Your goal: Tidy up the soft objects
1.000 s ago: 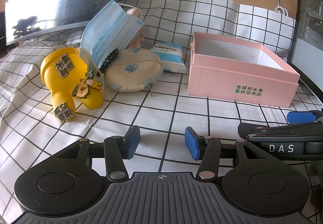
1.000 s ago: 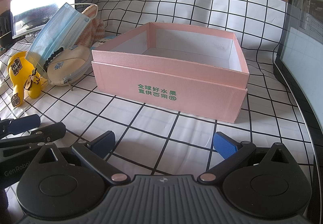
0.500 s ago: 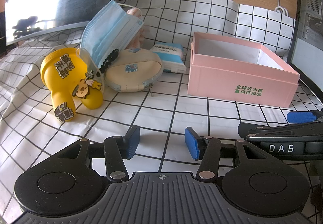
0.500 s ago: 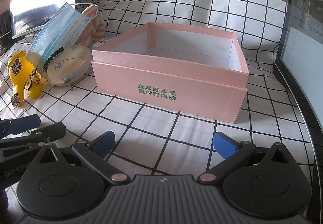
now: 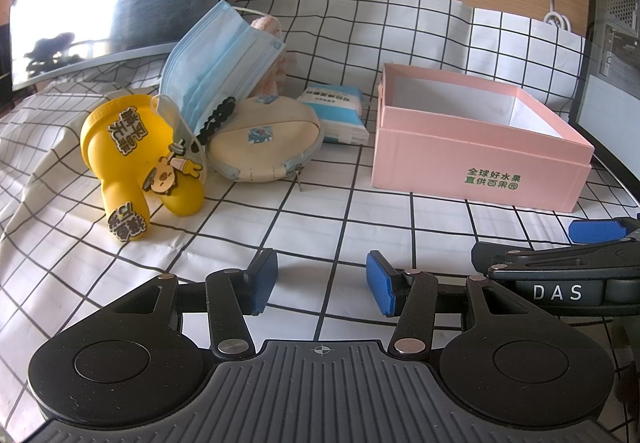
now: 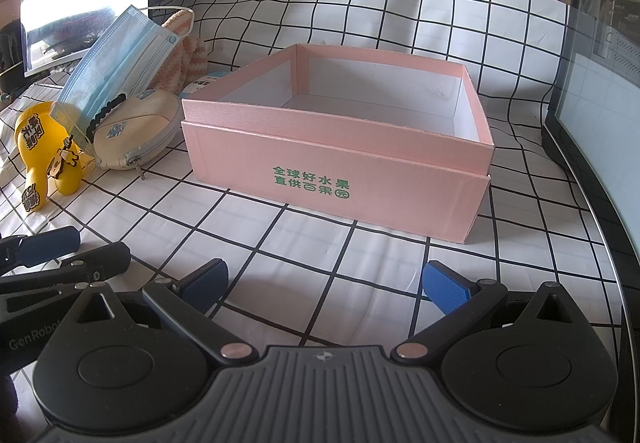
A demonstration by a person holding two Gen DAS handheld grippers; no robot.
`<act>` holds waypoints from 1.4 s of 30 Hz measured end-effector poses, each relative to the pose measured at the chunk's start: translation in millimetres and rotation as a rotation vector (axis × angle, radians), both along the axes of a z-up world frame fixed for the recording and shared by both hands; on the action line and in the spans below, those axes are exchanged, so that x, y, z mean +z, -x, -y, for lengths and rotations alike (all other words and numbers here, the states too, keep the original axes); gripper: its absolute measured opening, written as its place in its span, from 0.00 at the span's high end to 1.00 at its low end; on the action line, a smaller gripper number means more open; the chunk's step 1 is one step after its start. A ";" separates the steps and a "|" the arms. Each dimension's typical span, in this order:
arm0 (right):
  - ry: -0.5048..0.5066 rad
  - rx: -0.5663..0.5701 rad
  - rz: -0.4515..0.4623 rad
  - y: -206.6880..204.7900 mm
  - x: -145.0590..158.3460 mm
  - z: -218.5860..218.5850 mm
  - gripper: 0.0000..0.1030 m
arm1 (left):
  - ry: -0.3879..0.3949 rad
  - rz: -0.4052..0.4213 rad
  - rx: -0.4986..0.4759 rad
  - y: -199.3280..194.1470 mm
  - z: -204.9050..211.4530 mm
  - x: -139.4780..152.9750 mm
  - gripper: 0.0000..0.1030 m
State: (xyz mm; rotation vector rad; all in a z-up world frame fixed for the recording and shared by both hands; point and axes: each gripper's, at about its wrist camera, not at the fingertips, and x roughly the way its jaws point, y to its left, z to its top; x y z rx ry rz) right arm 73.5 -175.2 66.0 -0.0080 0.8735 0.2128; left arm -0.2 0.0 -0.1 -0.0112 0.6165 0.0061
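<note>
Nothing has moved since the earlier frames. Both the left tongs (image 5: 322, 281) and right tongs (image 6: 322, 283) hang open and empty above the counter (image 5: 304, 219), facing the pink box (image 6: 340, 147).

Pink box (image 6: 336, 179): green print on the front wall in two lines — 全球好水果 above 直供百果园.
Right gripper (image 5: 560, 291): white letters "DAS" on its black side, read from the left wrist view.
Left gripper (image 6: 28, 343): grey lettering "GenRobo", cut off at the edge of the right wrist view.
Yellow toy (image 5: 120, 147): raised Chinese characters on its body and foot — too distorted to read surely.
Tissue pack (image 5: 340, 111): blue print, too small to read.
</note>
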 end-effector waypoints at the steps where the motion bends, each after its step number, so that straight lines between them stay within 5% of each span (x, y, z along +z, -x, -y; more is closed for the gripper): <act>1: 0.000 0.000 0.000 0.0 0.0 0.0 0.00 | 0.000 0.000 0.000 0.0 0.0 0.0 0.48; 16: -0.003 0.004 -0.002 1.1 -1.0 1.1 0.00 | 0.000 0.000 0.000 0.0 -0.1 0.0 0.48; 24: 0.008 0.044 -0.110 -15.5 2.8 -1.3 0.00 | -0.063 -0.014 -0.027 0.5 4.8 4.7 0.48; 29: 0.036 0.005 -0.194 -22.7 7.6 -5.4 0.00 | -0.034 -0.020 -0.075 -4.6 -40.4 36.6 0.49; 31: 0.044 -0.016 -0.229 -27.3 8.7 -8.7 0.00 | 0.014 -0.088 -0.023 -15.0 -77.7 46.7 0.50; 35: 0.052 -0.066 -0.243 -25.0 14.3 -23.0 0.03 | 0.264 -0.227 0.075 -26.4 -164.7 53.9 0.50; 37: 0.066 -0.084 -0.174 -14.0 29.8 -37.8 0.05 | 0.336 -0.214 0.086 -25.6 -197.2 59.8 0.50; 42: 0.090 -0.087 -0.004 8.5 69.7 -85.0 0.05 | 0.380 -0.168 -0.001 -41.7 -226.0 63.7 0.50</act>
